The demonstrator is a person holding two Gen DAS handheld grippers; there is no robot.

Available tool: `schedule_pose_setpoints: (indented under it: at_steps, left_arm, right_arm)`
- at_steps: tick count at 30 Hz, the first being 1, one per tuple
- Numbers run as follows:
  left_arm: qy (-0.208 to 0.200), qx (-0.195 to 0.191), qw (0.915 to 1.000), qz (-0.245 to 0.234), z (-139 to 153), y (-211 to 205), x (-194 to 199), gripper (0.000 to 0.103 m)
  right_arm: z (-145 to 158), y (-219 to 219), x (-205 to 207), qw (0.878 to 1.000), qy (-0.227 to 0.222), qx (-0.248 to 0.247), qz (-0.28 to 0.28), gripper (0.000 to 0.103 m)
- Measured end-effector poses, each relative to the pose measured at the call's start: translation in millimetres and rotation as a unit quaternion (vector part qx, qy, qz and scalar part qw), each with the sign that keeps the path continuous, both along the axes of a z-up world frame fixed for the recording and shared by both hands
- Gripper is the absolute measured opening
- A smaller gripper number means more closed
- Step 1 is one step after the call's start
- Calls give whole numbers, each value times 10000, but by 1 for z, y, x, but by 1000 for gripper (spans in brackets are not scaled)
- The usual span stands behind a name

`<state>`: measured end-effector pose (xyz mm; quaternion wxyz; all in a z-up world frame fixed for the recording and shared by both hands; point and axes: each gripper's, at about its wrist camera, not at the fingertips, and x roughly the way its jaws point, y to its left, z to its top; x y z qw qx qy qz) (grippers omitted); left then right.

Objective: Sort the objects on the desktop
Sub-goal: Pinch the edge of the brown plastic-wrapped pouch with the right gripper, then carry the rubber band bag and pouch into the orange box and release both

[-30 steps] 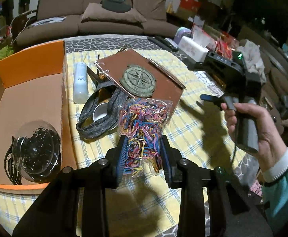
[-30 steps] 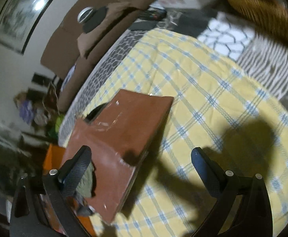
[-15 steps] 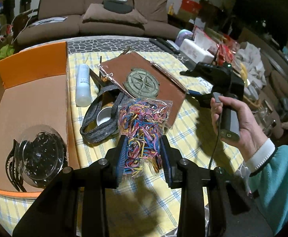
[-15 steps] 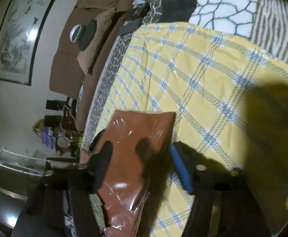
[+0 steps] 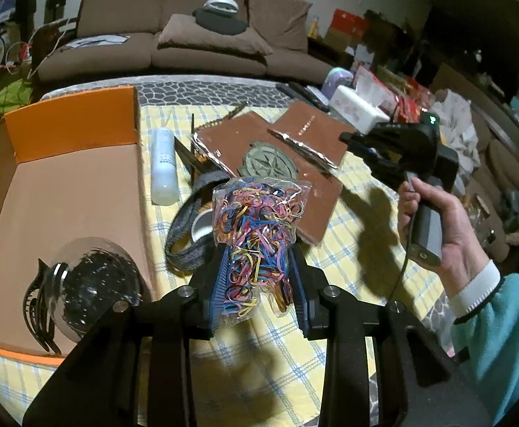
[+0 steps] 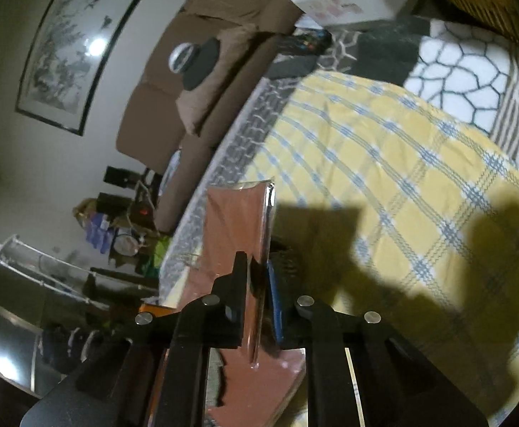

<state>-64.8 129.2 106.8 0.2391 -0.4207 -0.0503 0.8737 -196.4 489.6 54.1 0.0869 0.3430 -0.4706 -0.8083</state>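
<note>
My left gripper (image 5: 257, 249) is shut on a clear bag of coloured rubber bands (image 5: 256, 213), held above the yellow checked cloth (image 5: 348, 249). To the right, a hand holds my right gripper (image 5: 350, 140) at the near edge of a plastic-wrapped brown notebook (image 5: 309, 128). In the right wrist view its jaws are closing around that notebook (image 6: 238, 220), and my right gripper (image 6: 256, 267) presses on its edge, which stands tilted up. A second brown notebook with a compass emblem (image 5: 266, 163) lies underneath.
An orange box (image 5: 63, 185) at the left holds a clear domed container (image 5: 92, 277) and a black hair clip (image 5: 35, 306). A white bottle (image 5: 165, 163), a grey strap (image 5: 188, 249) and a tape roll (image 5: 202, 222) lie beside it. A tissue box (image 5: 355, 108) stands behind.
My right gripper came in from wide open, closed on the brown notebook's edge and tipped it up off the lower one. The left gripper with the rubber bands stayed put.
</note>
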Motion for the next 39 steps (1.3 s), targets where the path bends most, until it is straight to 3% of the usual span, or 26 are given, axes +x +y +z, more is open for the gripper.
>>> schedule_pose_setpoints:
  at_steps: [5,11,16,23,33,39]
  left_arm:
    - [74,84,9999,126,7,-11,-5,30]
    - [183,235,9988,396,16,-34,-13,30]
    - [246,344,9972,625,22,-56,-20,30]
    - [339,428,9939,956,31,-90,-26,30]
    - [122,150,9867,1616,21,-160,-36,30]
    - [-66,-60,9844,1755,8,-178,-42,30]
  right_arm:
    - [16,-9,-4,9998,176,91,76,7]
    - [52,-21,4,9967,556,569,183,6]
    - [87,-41,13,9897,896,1043,388,5]
    - [124,-75,24,9810,1256,1234,810,5]
    - [135,-154,22,9709,1389,1048,1647,5]
    - [127,-210,11,9635,1375,894,2117,5]
